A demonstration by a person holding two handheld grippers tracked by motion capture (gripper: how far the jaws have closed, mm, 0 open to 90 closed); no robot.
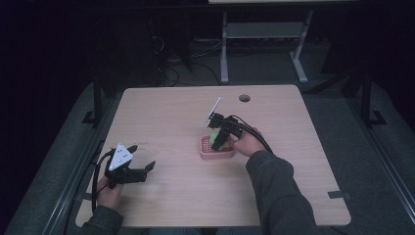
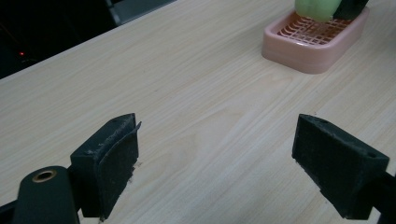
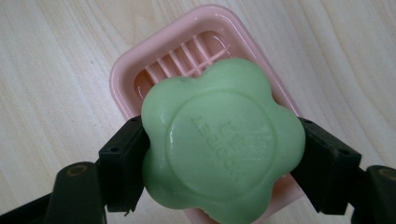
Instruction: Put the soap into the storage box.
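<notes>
A green flower-shaped soap [image 3: 219, 144] is clamped between the jaws of my right gripper [image 3: 219, 154], held just above a pink slatted soap dish [image 3: 196, 51]. From above, that gripper [image 1: 221, 135] points down over the pink dish [image 1: 208, 152] near the table's middle, with the green soap [image 1: 215, 135] in it. My left gripper [image 1: 142, 159] rests at the table's front left, open and holding nothing. Its own view has both jaws wide apart over bare wood [image 2: 215, 154], with the pink dish [image 2: 303, 53] and the soap's edge [image 2: 313, 9] at the upper right.
The light wooden table [image 1: 166, 117] has a round cable hole [image 1: 244, 98] near its far edge. Behind the table stand a grey frame [image 1: 264, 34] and loose cables on a dark floor. Black brackets sit along both sides of the table.
</notes>
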